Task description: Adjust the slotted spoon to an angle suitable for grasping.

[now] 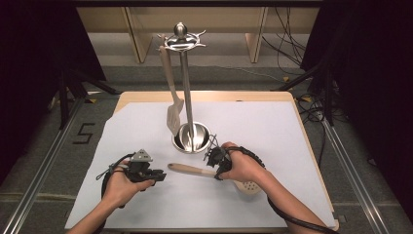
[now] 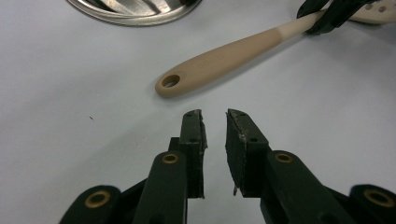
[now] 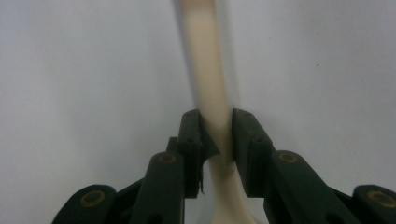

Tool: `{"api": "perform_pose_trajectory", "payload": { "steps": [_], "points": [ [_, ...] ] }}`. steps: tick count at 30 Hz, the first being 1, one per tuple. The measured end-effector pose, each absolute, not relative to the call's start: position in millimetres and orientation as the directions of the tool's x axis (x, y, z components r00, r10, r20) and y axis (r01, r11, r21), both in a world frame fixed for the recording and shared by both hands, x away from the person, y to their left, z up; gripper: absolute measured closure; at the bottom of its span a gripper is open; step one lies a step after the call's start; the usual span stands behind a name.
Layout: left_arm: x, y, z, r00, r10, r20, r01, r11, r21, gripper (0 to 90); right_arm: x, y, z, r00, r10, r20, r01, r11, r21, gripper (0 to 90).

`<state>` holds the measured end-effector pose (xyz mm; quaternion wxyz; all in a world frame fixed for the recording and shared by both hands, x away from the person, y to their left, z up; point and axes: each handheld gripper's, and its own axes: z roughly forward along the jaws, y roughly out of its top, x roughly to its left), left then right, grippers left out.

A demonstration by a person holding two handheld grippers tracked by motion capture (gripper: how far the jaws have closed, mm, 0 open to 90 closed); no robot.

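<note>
A beige slotted spoon [image 1: 191, 169] lies on the white sheet [image 1: 272, 131], its holed handle end pointing left and its perforated head [image 1: 248, 186] under the person's right hand. My right gripper [image 1: 214, 163] is shut on the spoon's handle [image 3: 205, 70], which runs up between its pads in the right gripper view. My left gripper [image 1: 158, 175] rests just left of the handle end. Its jaws [image 2: 215, 114] stand slightly apart with nothing between them, a short way from the handle's hanging hole [image 2: 170, 81]. The right gripper [image 2: 327, 14] also shows clamped on the spoon in the left gripper view.
A steel utensil stand [image 1: 185, 73] rises from a round base [image 1: 192, 139] just behind the spoon. A beige slotted turner [image 1: 173, 109] hangs from its top ring. The table's wooden edge [image 1: 311, 146] borders the sheet on the right.
</note>
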<state>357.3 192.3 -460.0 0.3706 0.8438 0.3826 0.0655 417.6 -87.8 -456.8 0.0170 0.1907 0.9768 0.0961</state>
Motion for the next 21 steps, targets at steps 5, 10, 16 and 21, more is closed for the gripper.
{"api": "perform_pose_trajectory", "payload": {
  "steps": [5, 10, 16, 21],
  "points": [
    [356.7, 193.6, -460.1, 0.697, 0.696, -0.173, 0.599, -0.431, 0.675, 75.5, 412.7, -84.6, -454.8, -0.932, 0.361, -0.013, 0.355, 0.922, 0.155, 77.0],
    [356.7, 193.7, -460.6, 0.697, 0.696, -0.172, 0.598, -0.433, 0.674, 75.5, 412.5, -92.7, -455.4, -0.953, 0.301, -0.038, 0.294, 0.947, 0.133, 78.6],
    [356.4, 193.7, -460.1, 0.697, 0.696, -0.172, 0.599, -0.434, 0.674, 75.3, 405.7, -107.3, -453.6, -0.948, 0.318, -0.012, 0.315, 0.944, 0.098, 79.2],
    [356.1, 192.2, -460.9, 0.698, 0.695, -0.173, 0.599, -0.434, 0.673, 75.2, 401.1, -124.2, -453.2, -0.951, 0.308, -0.017, 0.306, 0.949, 0.075, 79.3]
  ]
}}
